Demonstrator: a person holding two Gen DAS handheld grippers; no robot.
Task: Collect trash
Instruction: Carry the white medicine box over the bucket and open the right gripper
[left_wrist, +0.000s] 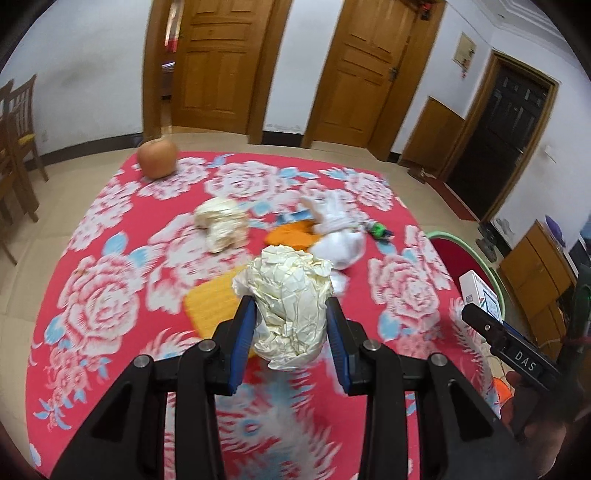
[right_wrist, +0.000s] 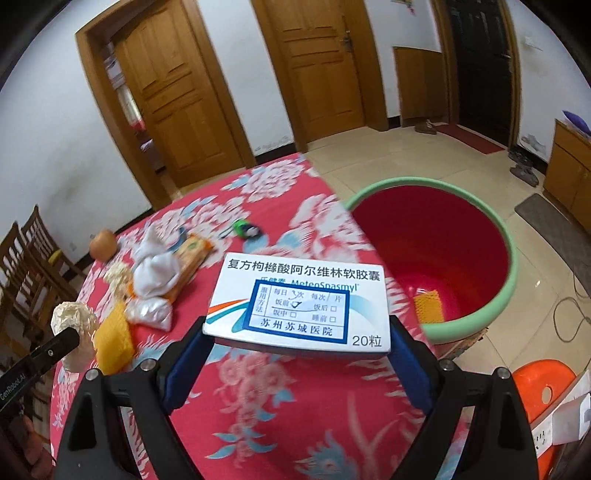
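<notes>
My left gripper (left_wrist: 291, 314) is shut on a crumpled cream paper ball (left_wrist: 286, 295) and holds it above the red floral tablecloth (left_wrist: 92, 295). The ball also shows at the left of the right wrist view (right_wrist: 72, 319). My right gripper (right_wrist: 299, 339) is shut on a white medicine box (right_wrist: 299, 306) with blue print, held over the table's right edge. A red bin with a green rim (right_wrist: 506, 236) stands on the floor just right of the table; an orange packet (right_wrist: 428, 306) lies inside it. A second crumpled paper (left_wrist: 221, 225) lies mid-table.
On the cloth lie a white cloth bundle (left_wrist: 338, 236), orange packets (left_wrist: 210, 302), a small green toy (left_wrist: 378, 230) and a round orange fruit (left_wrist: 157, 158) at the far corner. Wooden chairs (left_wrist: 14, 147) stand left. An orange stool (right_wrist: 539, 387) is at the lower right.
</notes>
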